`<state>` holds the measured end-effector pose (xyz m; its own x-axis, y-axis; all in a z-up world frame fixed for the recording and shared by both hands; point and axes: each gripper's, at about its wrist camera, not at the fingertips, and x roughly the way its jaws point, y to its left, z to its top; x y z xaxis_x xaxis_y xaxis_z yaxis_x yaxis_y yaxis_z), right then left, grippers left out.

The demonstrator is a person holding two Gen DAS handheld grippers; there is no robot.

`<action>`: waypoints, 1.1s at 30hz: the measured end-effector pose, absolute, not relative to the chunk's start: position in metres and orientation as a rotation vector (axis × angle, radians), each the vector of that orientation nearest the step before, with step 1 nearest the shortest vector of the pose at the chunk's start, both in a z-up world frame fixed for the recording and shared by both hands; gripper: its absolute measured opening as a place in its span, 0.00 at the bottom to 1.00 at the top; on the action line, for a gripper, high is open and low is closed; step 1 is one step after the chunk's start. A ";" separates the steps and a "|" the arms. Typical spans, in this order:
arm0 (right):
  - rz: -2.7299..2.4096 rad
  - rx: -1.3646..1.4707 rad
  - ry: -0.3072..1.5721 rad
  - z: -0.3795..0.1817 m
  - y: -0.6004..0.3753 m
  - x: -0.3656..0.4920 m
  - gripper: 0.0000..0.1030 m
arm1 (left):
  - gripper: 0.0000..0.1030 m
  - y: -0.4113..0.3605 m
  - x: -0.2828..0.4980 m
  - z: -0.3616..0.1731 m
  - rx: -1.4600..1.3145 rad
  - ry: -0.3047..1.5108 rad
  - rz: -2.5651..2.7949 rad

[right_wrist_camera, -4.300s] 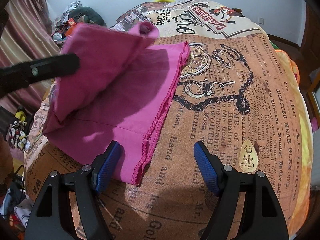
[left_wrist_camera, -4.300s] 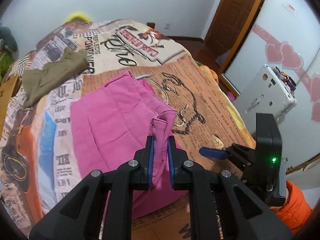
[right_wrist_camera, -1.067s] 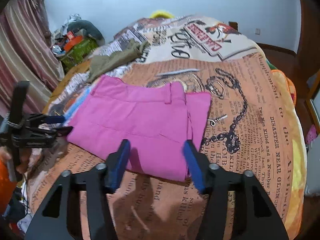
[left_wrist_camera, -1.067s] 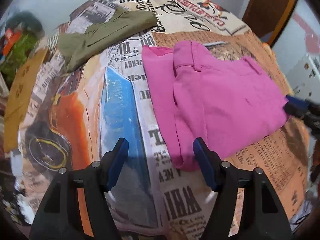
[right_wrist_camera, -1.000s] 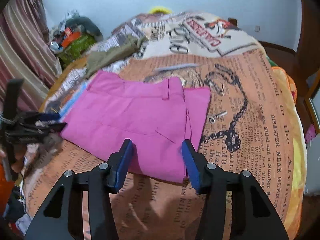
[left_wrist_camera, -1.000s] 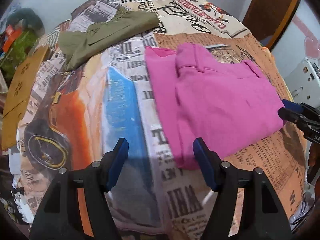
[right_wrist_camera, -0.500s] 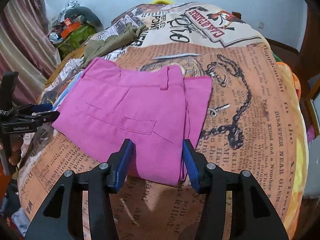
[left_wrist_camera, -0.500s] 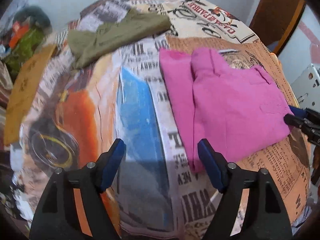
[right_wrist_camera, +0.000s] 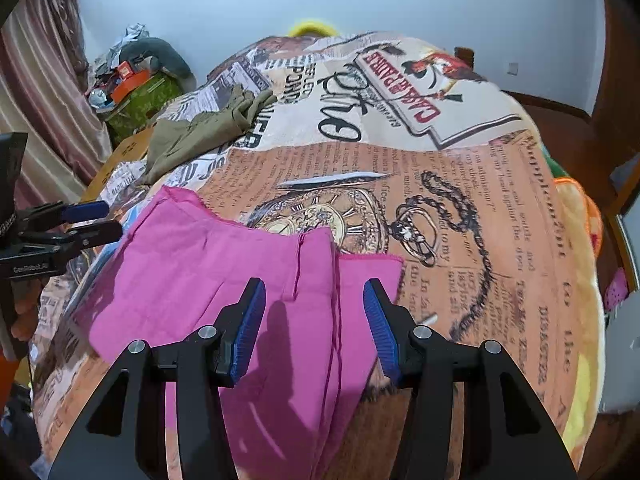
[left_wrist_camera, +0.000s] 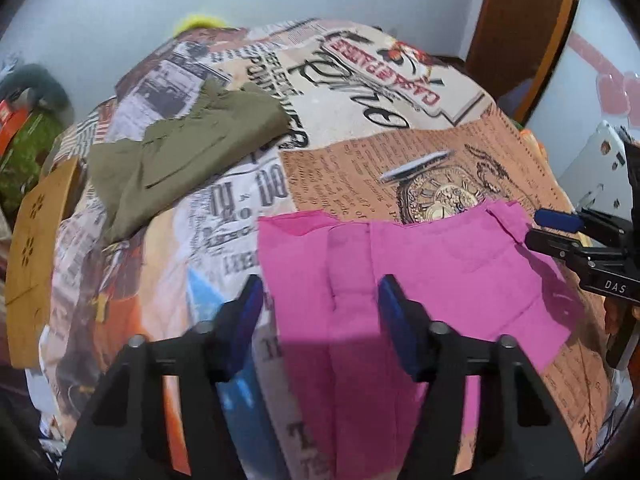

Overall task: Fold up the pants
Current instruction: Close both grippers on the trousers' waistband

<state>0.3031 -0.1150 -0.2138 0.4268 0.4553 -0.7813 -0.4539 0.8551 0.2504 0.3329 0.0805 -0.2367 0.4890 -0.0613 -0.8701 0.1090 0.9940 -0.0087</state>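
The pink pants point(left_wrist_camera: 440, 276) lie folded flat on the printed bedspread point(left_wrist_camera: 360, 120). My left gripper point(left_wrist_camera: 322, 316) hovers over their left end, where a folded ridge runs between the fingers. Its jaws are closing, but the pads stand clear of the cloth. My right gripper point(right_wrist_camera: 314, 328) is open over the opposite end of the pink pants point(right_wrist_camera: 200, 280), straddling the belt-loop fold and the single layer beside it. Each gripper shows in the other's view: the right gripper point(left_wrist_camera: 538, 229) at the pants' far corner, the left gripper point(right_wrist_camera: 106, 219) at the left edge.
Olive pants point(left_wrist_camera: 180, 156) lie crumpled on the bed's far left side. A cardboard box point(left_wrist_camera: 36, 240) stands beside the bed at left, with a clutter pile point(right_wrist_camera: 132, 88) behind it. A white appliance point(left_wrist_camera: 592, 168) and a wooden door point(left_wrist_camera: 520, 20) are at right.
The left gripper has let go of the pink fold it held up; the pants now lie flat. Both grippers have moved in over the pants' ends, and the left jaws have narrowed.
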 end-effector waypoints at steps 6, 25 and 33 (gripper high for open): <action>0.600 -0.011 1.023 -0.229 -0.108 0.320 0.46 | 0.47 0.073 0.350 -0.258 0.016 1.114 -0.173; 0.631 -0.070 0.907 -0.228 -0.102 0.320 0.13 | 0.24 0.053 0.352 -0.249 0.093 1.051 -0.184; 0.608 -0.125 0.930 -0.236 -0.096 0.323 0.12 | 0.27 0.070 0.371 -0.280 0.008 1.134 -0.156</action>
